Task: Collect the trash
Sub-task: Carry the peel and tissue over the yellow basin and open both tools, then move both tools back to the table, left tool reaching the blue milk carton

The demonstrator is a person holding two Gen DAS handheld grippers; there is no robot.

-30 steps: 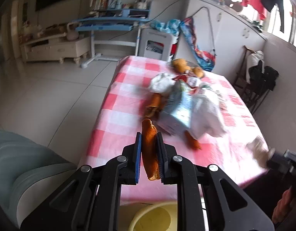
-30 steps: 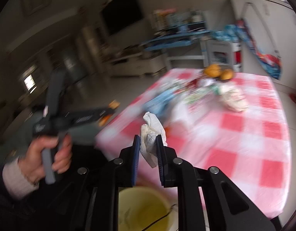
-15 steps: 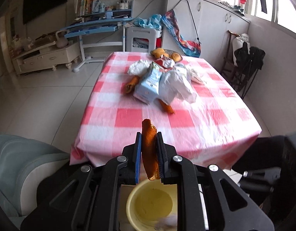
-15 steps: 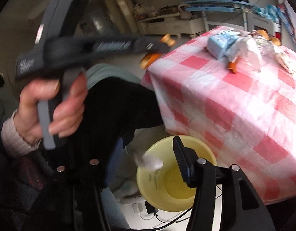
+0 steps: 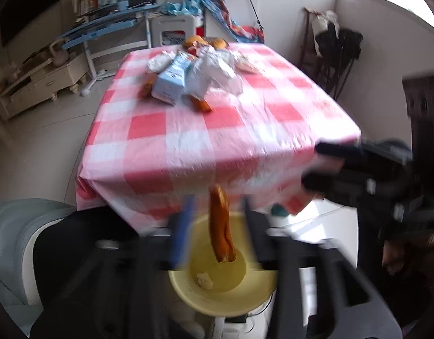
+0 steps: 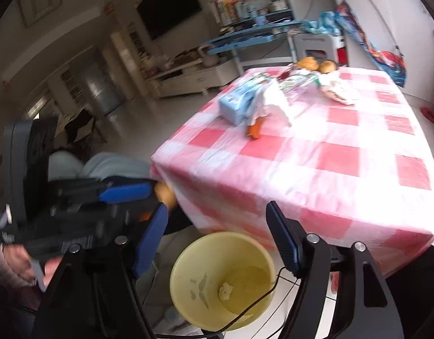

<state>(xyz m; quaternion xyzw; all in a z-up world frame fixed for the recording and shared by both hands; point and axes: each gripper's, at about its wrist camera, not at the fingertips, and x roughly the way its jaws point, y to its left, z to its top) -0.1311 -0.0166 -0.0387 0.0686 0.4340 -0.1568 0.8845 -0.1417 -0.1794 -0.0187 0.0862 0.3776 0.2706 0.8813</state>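
Black hand-held gripper point(image 6: 217, 237) frames, blue finger pads point(image 6: 150, 237), silver screws, pink knitted cuff point(image 6: 4, 265)

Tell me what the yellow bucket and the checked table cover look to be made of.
Yellow bucket: probably plastic, with a smooth, evenly coloured, faintly glossy wall and thin rim. Checked table cover: likely thin plastic sheeting, since it shines, looks slightly translucent and wrinkles crisply at the edge; coated fabric is possible.

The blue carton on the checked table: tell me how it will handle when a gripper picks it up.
The blue carton lies flat on its side, so it is unlikely to roll. It looks like light cardboard, probably empty, so a firm squeeze may crush it. White plastic wrapping rests against it and may drag along.
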